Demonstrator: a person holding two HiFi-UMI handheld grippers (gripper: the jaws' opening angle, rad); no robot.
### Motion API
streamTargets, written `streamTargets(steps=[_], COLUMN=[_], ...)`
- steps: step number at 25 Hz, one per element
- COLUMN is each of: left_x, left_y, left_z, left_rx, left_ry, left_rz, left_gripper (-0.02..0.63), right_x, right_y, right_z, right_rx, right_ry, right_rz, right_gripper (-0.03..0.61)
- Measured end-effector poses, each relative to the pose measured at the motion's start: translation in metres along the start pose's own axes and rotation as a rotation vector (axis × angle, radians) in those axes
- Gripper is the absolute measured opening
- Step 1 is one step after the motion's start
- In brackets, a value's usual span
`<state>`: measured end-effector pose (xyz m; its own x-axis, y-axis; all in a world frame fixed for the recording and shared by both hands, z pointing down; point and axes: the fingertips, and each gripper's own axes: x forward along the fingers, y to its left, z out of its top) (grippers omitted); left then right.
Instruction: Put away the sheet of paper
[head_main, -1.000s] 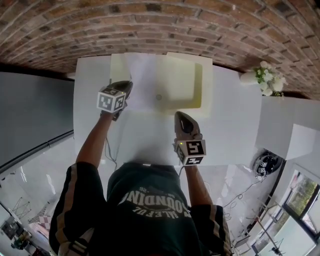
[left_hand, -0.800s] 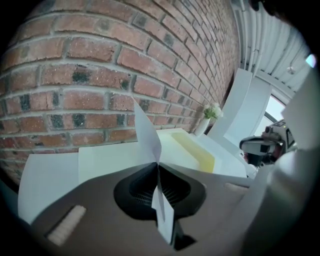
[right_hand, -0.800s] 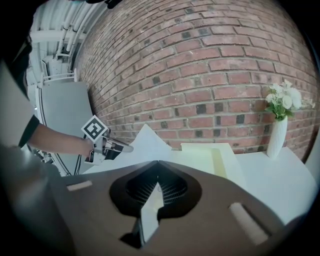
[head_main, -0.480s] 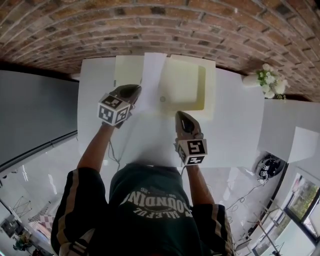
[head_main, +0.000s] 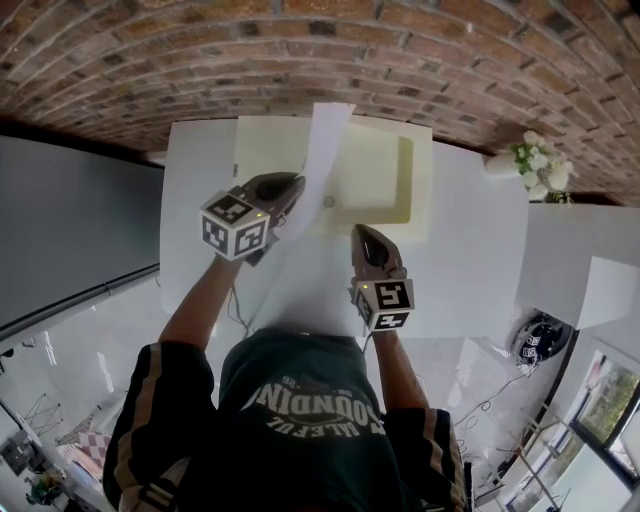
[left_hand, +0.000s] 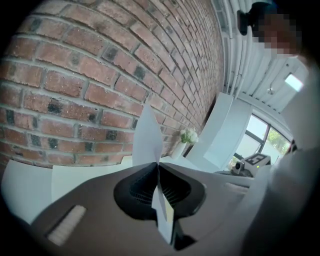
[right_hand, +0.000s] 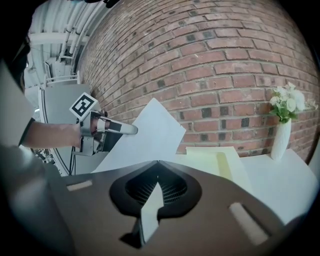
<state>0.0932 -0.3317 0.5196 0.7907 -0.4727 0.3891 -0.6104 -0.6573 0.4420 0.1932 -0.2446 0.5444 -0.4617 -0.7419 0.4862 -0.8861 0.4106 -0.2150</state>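
Sheet of paper (head_main: 310, 270) now tilts steeply above the pale yellow folder (head_main: 375, 170) on the table (head_main: 470, 260). Left gripper (head_main: 290, 190), clamped on its left edge, has risen. Right gripper (head_main: 362, 235), also clamped on it, stays low. Insertion into the folder is probably next.

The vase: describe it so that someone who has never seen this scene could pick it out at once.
Find the brick wall, then look down to the white table that stands against it. In the right gripper view the vase stands near the table's right end, to the right of the yellow folder. It is slim, white and upright, and it alone holds flowers.
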Motion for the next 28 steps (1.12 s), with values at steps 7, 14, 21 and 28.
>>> streamTargets(steps=[7, 14, 21, 28], left_x=[0.002, 0.026, 0.041, 0.044], left_y=[0.006, 0.04, 0.072, 0.092], left_z=[0.012, -0.015, -0.055, -0.084], left_rx=[-0.08, -0.221, -0.269, -0.282], left_ry=[-0.043, -0.012, 0.076, 0.143], left_rz=[-0.011, 0.03, 0.103, 0.156], left_gripper=[0.011, 0.011, 0.011, 0.011], right_x=[-0.002, -0.005, -0.007, -0.008], right_y=[0.0, -0.005, -0.013, -0.017], right_z=[0.0, -0.006, -0.008, -0.012], right_rx=[0.006, 0.018, 0.024, 0.026], right_ry=[-0.004, 0.006, 0.013, 0.024], right_rz=[-0.01, -0.026, -0.037, -0.042], right_gripper=[0.001, 0.001, 0.001, 0.0])
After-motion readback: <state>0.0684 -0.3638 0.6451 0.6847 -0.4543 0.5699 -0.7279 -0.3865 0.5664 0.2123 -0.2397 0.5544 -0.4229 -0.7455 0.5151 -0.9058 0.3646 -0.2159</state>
